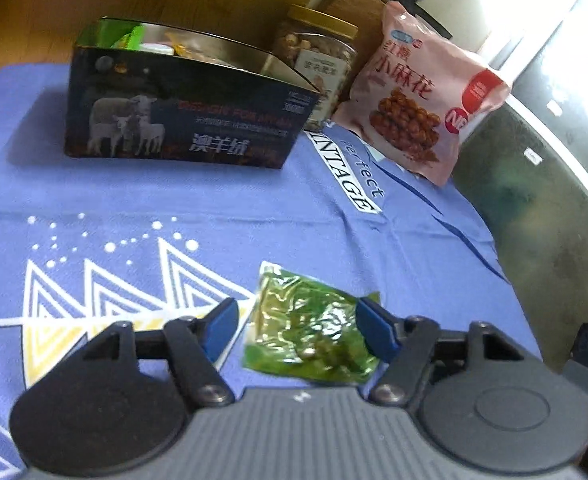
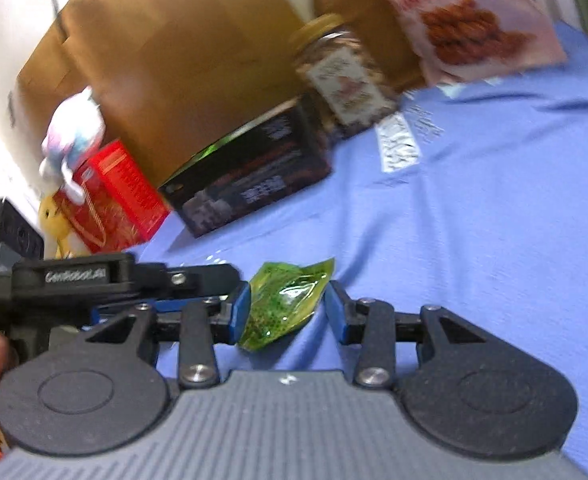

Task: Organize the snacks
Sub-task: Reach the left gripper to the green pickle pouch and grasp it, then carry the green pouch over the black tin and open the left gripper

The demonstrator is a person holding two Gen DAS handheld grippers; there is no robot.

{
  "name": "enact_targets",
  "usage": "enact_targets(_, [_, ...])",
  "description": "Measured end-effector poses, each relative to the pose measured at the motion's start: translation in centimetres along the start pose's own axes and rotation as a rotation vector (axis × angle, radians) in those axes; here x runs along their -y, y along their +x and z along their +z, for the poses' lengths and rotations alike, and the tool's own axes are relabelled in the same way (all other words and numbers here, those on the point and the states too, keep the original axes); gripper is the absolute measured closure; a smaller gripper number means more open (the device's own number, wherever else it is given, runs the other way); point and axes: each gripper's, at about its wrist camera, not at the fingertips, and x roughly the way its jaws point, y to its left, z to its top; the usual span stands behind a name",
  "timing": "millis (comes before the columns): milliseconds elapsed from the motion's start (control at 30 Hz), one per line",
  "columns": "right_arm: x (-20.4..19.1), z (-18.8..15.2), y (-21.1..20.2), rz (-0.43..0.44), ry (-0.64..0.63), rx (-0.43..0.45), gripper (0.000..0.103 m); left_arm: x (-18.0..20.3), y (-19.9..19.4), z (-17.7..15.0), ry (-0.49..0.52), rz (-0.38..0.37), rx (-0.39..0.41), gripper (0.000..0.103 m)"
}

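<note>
A small green snack packet (image 1: 307, 330) lies on the blue cloth (image 1: 174, 200). My left gripper (image 1: 297, 330) is open, with its blue fingers on either side of the packet. In the right wrist view the same packet (image 2: 284, 304) sits between the blue fingers of my right gripper (image 2: 288, 312), which is open around it. The left gripper's body (image 2: 106, 280) shows at the left of that view. A dark open box with a sheep picture (image 1: 182, 112) stands at the back with snacks inside; it also shows in the right wrist view (image 2: 250, 176).
A jar of nuts with a gold lid (image 1: 317, 60) and a pink snack bag (image 1: 417, 100) stand behind the box on the right. A red box (image 2: 114, 196) and a soft toy (image 2: 74, 132) are at the far left. The cloth's right edge drops to a dark floor (image 1: 533, 200).
</note>
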Motion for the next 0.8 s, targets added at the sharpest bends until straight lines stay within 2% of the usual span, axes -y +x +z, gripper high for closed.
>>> enact_targets(100, [-0.3, -0.3, 0.6, 0.022, -0.004, -0.028, 0.057, -0.8, -0.1, 0.1, -0.035, -0.037, 0.004, 0.037])
enact_targets(200, [-0.3, -0.6, 1.0, 0.014, 0.001, -0.019, 0.057, -0.5, -0.1, 0.1, -0.02, -0.027, 0.01, 0.039])
enact_targets(267, [-0.5, -0.6, 1.1, 0.004, -0.007, -0.016, 0.061, -0.3, -0.1, -0.1, -0.027, -0.029, 0.013, 0.039])
enact_targets(333, [-0.3, -0.6, 1.3, 0.013, 0.002, -0.024, 0.093, -0.5, -0.2, -0.2, -0.054, -0.057, 0.008, 0.039])
enact_targets(433, [-0.1, -0.7, 1.3, 0.049, 0.035, -0.028, 0.093, -0.8, -0.2, -0.4, -0.091, -0.103, -0.004, 0.04])
enact_targets(500, [-0.2, -0.7, 1.3, 0.038, 0.037, -0.028, 0.093, -0.7, -0.3, -0.5, -0.096, -0.091, -0.002, 0.057])
enact_targets(533, [-0.1, -0.7, 1.4, 0.035, 0.043, -0.032, 0.093, -0.7, -0.5, -0.5, -0.098, -0.082, 0.003, 0.062])
enact_targets(600, [0.1, -0.6, 1.4, 0.032, 0.056, -0.031, 0.091, -1.0, -0.7, -0.4, -0.116, -0.076, 0.009, 0.084])
enact_targets(800, [0.5, -0.7, 1.2, 0.045, 0.091, -0.028, 0.087, -2.8, -0.8, 0.0, -0.202, -0.123, 0.002, 0.086])
